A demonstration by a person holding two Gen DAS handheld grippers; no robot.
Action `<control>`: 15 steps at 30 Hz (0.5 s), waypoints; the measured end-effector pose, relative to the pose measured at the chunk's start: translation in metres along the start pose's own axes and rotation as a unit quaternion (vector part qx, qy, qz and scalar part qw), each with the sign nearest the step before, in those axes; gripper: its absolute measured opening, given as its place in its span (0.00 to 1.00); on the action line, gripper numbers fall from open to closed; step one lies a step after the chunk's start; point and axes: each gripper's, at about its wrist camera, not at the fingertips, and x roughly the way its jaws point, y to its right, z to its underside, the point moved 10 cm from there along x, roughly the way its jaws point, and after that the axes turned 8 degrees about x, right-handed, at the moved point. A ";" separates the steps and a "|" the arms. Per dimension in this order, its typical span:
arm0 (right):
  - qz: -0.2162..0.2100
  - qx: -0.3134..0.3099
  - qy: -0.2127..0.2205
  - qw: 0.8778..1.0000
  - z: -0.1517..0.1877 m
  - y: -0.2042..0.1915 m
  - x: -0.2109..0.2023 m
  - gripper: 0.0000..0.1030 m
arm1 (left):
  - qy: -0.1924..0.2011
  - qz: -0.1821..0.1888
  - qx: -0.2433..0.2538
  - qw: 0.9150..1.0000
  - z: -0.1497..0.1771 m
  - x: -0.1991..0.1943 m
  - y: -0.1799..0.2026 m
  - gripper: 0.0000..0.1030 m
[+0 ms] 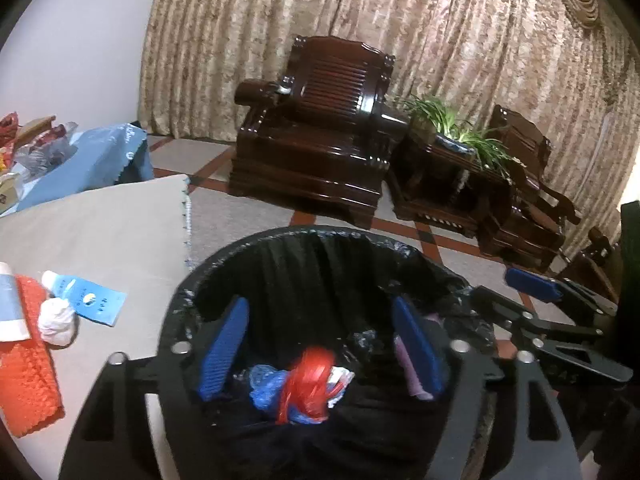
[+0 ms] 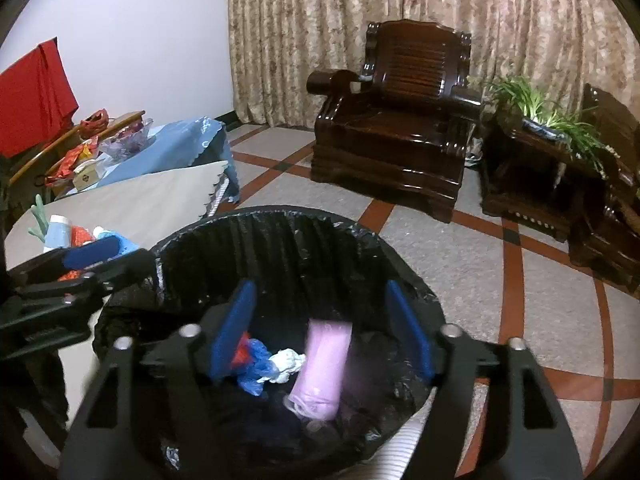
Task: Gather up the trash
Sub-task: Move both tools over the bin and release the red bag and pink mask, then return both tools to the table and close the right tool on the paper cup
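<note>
A round bin with a black liner [image 1: 304, 234] stands beside the beige-covered table [image 1: 100, 232]. My left gripper [image 1: 318, 312] hangs open over the bin. A blurred red plastic wad [image 1: 308, 380] lies below its blue pads and touches neither, beside blue plastic [image 1: 266, 390]. My right gripper [image 2: 320, 296] is open over the same bin [image 2: 280, 214]. A blurred lilac roll [image 2: 324, 364] stands between its pads, clear of both, next to a white crumpled wad [image 2: 286, 364]. On the table lie an orange knitted cloth [image 1: 28, 372], a blue-and-white tube [image 1: 80, 296] and a white wad [image 1: 56, 320].
A dark wooden armchair [image 1: 316, 140] and a side table with a green plant [image 1: 460, 132] stand across the tiled floor before the curtains. A blue-covered table [image 1: 92, 160] with cluttered packets sits behind the beige one. A red cloth [image 2: 36, 92] hangs at far left.
</note>
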 end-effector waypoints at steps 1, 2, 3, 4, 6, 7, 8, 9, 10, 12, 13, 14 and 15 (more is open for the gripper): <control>0.000 0.000 0.002 1.000 0.000 0.001 -0.001 0.79 | 0.002 -0.004 0.000 1.000 0.000 -0.003 -0.003 0.79; 0.002 0.002 0.005 1.000 -0.001 0.001 -0.003 0.89 | 0.005 -0.010 0.001 1.000 0.000 -0.008 -0.007 0.82; 0.003 0.004 0.008 1.000 -0.002 0.001 -0.004 0.91 | 0.007 -0.017 0.002 1.000 -0.001 -0.011 -0.010 0.84; -0.001 0.007 0.009 1.000 -0.002 -0.001 -0.006 0.92 | 0.011 -0.030 0.003 0.999 -0.001 -0.018 -0.017 0.88; -0.008 0.013 0.005 1.000 -0.004 -0.005 -0.007 0.94 | 0.017 -0.042 0.001 0.999 -0.002 -0.028 -0.025 0.90; -0.010 0.014 0.006 1.000 -0.006 -0.006 -0.008 0.94 | 0.020 -0.052 -0.002 0.998 -0.002 -0.035 -0.032 0.92; -0.015 0.014 0.008 1.000 -0.008 -0.011 -0.011 0.94 | 0.022 -0.059 -0.004 0.998 -0.003 -0.040 -0.036 0.94; -0.017 0.014 0.010 1.000 -0.008 -0.013 -0.012 0.94 | 0.027 -0.070 -0.006 0.997 -0.003 -0.048 -0.042 0.94; -0.021 0.013 0.012 1.000 -0.010 -0.017 -0.014 0.94 | 0.030 -0.079 -0.008 0.996 -0.002 -0.055 -0.049 0.94; -0.032 0.008 0.016 0.999 -0.012 -0.030 -0.016 0.95 | 0.034 -0.093 -0.012 0.995 -0.002 -0.065 -0.060 0.94; -0.035 0.006 0.017 0.999 -0.013 -0.035 -0.017 0.95 | 0.036 -0.103 -0.018 0.994 0.000 -0.073 -0.068 0.94; -0.040 0.002 0.018 0.999 -0.015 -0.044 -0.017 0.95 | 0.038 -0.110 -0.022 0.993 0.001 -0.079 -0.074 0.94; -0.045 -0.001 0.019 0.999 -0.016 -0.053 -0.017 0.95 | 0.039 -0.117 -0.026 0.992 0.003 -0.084 -0.080 0.94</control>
